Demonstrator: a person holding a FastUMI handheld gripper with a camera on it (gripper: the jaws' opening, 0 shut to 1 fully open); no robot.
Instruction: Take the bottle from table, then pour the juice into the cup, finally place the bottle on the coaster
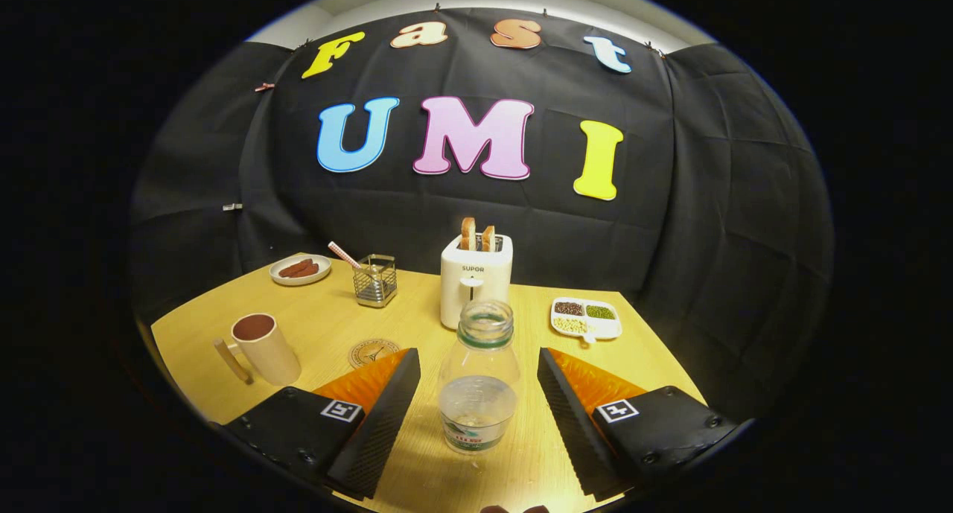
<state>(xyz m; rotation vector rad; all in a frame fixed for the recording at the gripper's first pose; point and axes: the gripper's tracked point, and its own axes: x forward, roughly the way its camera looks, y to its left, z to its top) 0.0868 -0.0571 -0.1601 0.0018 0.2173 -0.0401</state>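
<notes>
Standing uncapped and upright near the front edge of the light wooden tabletop (514,453), the clear plastic bottle with a green neck ring and a printed label (479,383) sits between the fingers of the gripper (476,401), whose jaws are spread wide with a visible gap on each side and neither pad touching it. A shallow level of clear liquid shows in the lower half of the bottle. Toward the left edge stands the beige mug-shaped cup with a wooden handle (264,348), its inside dark; it cannot be told whether it already holds anything. The round cork-coloured coaster with a printed emblem (372,351) lies flat between cup and bottle, just ahead of the left finger and partly hidden by it. Further back: a white two-slot toaster with two slices of bread up (475,278) directly behind the bottle, a wire-mesh holder with a striped straw (374,280), a small white plate of brown sausages (300,269) at the back left corner, and a white divided dish of beans and grains (587,318) toward the right edge. Judged stage: the take, grasp not yet made. Risks: with the mouth open, an off-centre closure would likely push the light bottle over and spill it; a hard squeeze could buckle the thin wall; a swing toward the cup could clip the toaster.
</notes>
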